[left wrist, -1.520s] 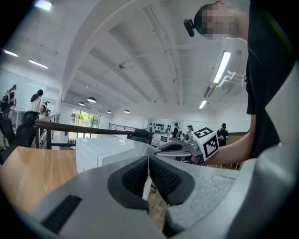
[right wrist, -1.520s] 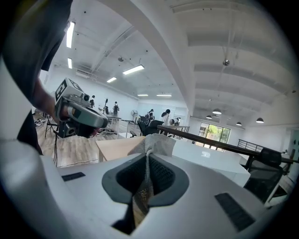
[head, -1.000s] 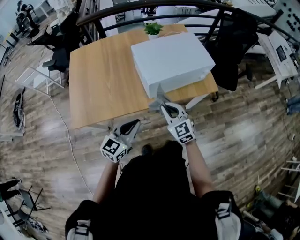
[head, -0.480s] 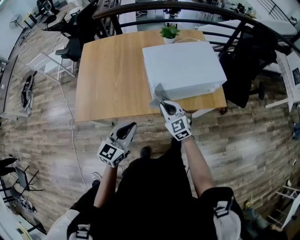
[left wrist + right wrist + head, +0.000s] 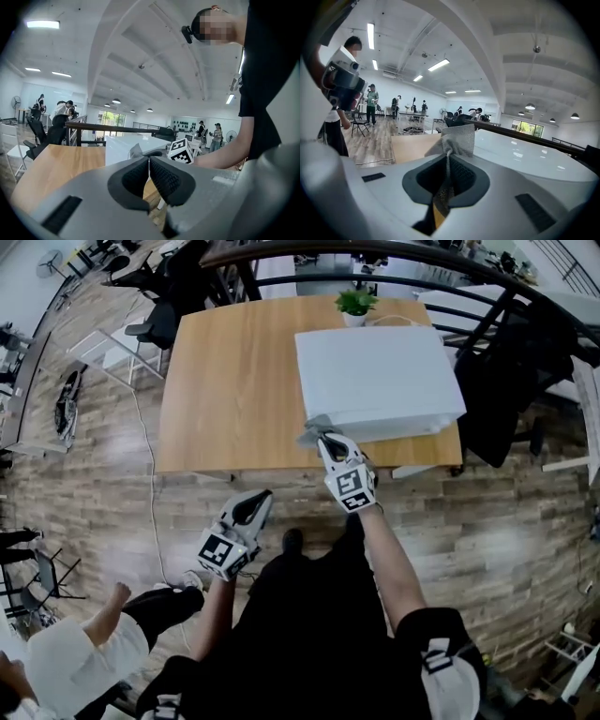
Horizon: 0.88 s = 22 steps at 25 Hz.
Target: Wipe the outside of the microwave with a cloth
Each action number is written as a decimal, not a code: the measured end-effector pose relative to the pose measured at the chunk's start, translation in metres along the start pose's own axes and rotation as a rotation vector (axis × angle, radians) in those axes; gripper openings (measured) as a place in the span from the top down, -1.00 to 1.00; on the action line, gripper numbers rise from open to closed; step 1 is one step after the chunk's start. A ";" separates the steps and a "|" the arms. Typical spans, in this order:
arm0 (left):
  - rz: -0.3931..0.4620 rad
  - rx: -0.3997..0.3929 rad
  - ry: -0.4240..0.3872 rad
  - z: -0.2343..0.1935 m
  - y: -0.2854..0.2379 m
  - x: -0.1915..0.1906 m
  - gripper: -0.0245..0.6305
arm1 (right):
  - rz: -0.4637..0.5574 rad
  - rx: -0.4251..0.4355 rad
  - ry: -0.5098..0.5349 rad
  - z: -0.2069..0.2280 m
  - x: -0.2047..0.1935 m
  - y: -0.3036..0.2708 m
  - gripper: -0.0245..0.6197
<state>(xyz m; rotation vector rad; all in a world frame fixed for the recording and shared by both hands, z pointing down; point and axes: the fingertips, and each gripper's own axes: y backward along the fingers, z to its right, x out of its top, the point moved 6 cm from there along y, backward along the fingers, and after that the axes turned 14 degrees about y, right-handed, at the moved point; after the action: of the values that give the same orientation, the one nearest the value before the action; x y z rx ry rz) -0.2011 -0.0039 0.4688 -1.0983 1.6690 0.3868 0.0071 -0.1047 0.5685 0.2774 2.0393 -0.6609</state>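
Cloth (image 5: 457, 138) between right fingers (image 5: 464, 177) (at microwave (image 5: 380, 376))

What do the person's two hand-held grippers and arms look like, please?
Both the left hand-held gripper and the right hand-held gripper have light grey moulded bodies tapering to two jaws lined with black ribbed pads. Each carries a white cube printed with black square markers near the hand. No cables show. The person wears a black short-sleeved top.
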 end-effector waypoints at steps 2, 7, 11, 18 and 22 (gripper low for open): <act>0.001 0.003 -0.003 -0.001 0.001 -0.002 0.90 | -0.006 -0.021 -0.016 0.004 0.000 -0.003 0.89; -0.006 0.009 -0.003 -0.002 0.001 -0.003 0.90 | 0.004 -0.044 -0.023 0.005 -0.001 -0.011 0.89; -0.016 0.003 -0.004 -0.002 -0.001 -0.003 0.90 | 0.003 -0.047 -0.021 -0.001 -0.002 -0.015 0.89; -0.027 0.001 -0.006 -0.002 -0.006 0.000 0.90 | -0.002 -0.056 0.003 0.004 -0.005 -0.011 0.89; -0.029 -0.010 -0.012 -0.002 -0.012 0.000 0.90 | -0.011 -0.067 0.005 0.008 -0.015 -0.008 0.89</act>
<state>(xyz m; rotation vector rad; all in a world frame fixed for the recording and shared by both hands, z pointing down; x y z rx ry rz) -0.1925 -0.0116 0.4725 -1.1241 1.6402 0.3830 0.0172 -0.1153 0.5806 0.2287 2.0652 -0.5980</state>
